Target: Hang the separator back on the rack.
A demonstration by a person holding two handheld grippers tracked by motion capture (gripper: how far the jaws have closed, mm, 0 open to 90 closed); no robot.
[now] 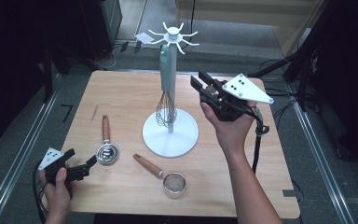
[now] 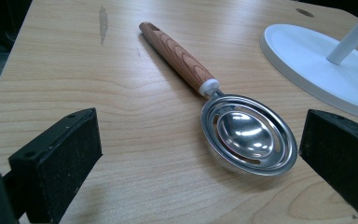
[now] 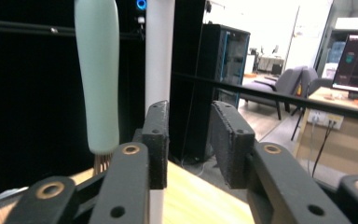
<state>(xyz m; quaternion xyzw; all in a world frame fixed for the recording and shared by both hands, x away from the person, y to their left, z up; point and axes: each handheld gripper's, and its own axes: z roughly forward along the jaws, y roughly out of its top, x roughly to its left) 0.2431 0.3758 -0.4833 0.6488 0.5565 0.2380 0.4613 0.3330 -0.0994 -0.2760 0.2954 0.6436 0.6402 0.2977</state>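
A wooden table (image 1: 121, 93) carries a white stand (image 1: 170, 135) with a round base, an upright pole and a ring of hooks at the top; a whisk (image 1: 166, 93) with a pale green handle hangs from one hook, its wire head down beside the pole, just above the base.

A slotted spoon (image 1: 106, 148) with a wooden handle lies flat on the table left of the base, bowl toward the person; a small strainer (image 1: 168, 176) with a wooden handle lies in front of the base, mesh cup nearest the table's front edge.

The left gripper (image 1: 81, 169) is held low at the front left corner of the table; its jaws stand wide apart and hold nothing; in the left gripper view the spoon's metal bowl lies on the table between and beyond the two jaws, untouched.

The right gripper (image 1: 200, 86) is held raised, right of the stand, jaws pointing toward the pole; its jaws are parted by a moderate gap and hold nothing; in the right gripper view the green handle and the white pole stand just beyond the jaws.
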